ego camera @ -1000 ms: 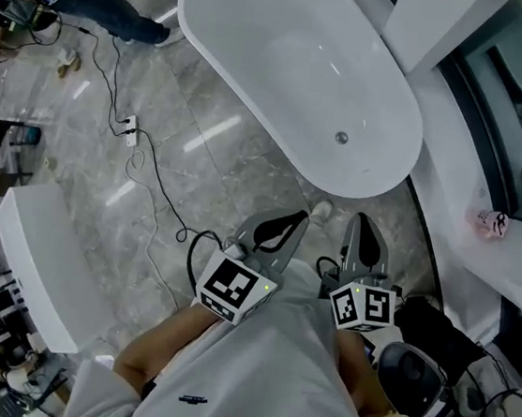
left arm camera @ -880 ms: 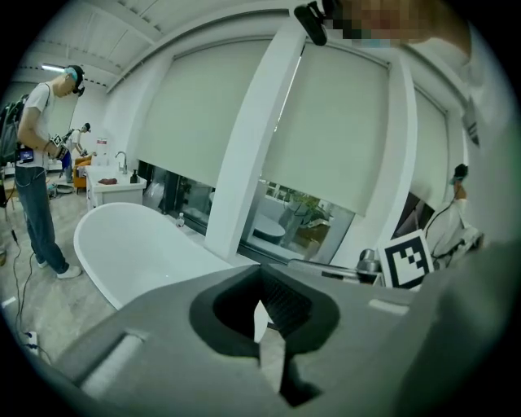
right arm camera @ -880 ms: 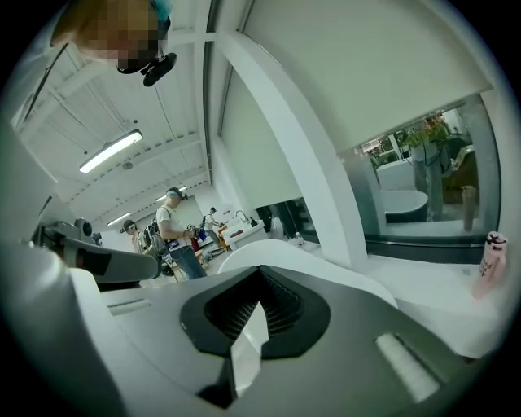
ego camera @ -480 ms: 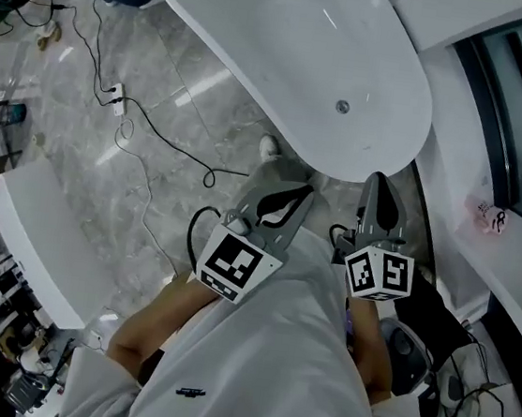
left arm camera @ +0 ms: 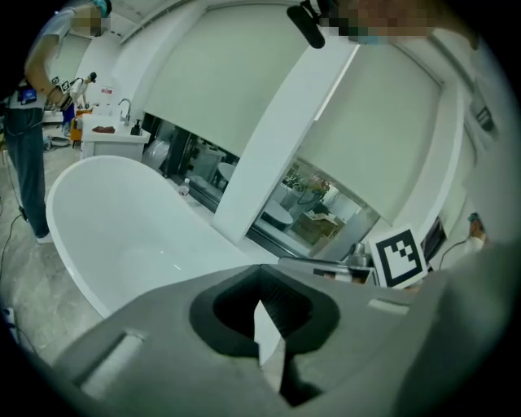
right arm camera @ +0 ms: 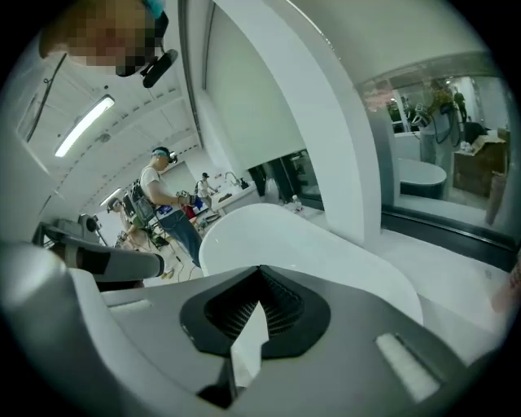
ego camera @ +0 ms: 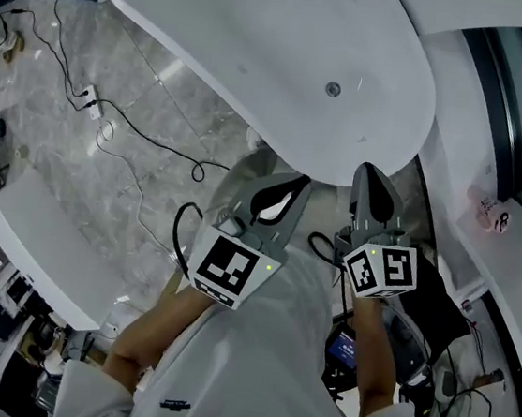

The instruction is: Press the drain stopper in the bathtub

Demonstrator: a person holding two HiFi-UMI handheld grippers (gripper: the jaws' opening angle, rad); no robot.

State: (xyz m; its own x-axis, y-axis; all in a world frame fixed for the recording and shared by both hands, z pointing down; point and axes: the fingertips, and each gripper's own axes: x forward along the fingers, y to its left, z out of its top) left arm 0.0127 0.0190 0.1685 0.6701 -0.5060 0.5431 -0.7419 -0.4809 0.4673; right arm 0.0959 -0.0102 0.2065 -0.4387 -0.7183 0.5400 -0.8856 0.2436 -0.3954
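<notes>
Head view: a white bathtub (ego camera: 265,24) is seen ahead of both grippers, and the drain stopper (ego camera: 332,89) is set in its bottom near the closer end, well apart from either tool. The left gripper (ego camera: 290,186) and the right gripper (ego camera: 371,175) are held side by side just short of the tub's near rim. In each gripper view the jaws are seen pressed together, with nothing caught between them. A black cable (ego camera: 155,147) is laid across the grey floor (ego camera: 84,191).

A bathroom showroom: freestanding bathtub (ego camera: 262,43) on marble floor (ego camera: 59,164), trailing cables (ego camera: 146,143).
</notes>
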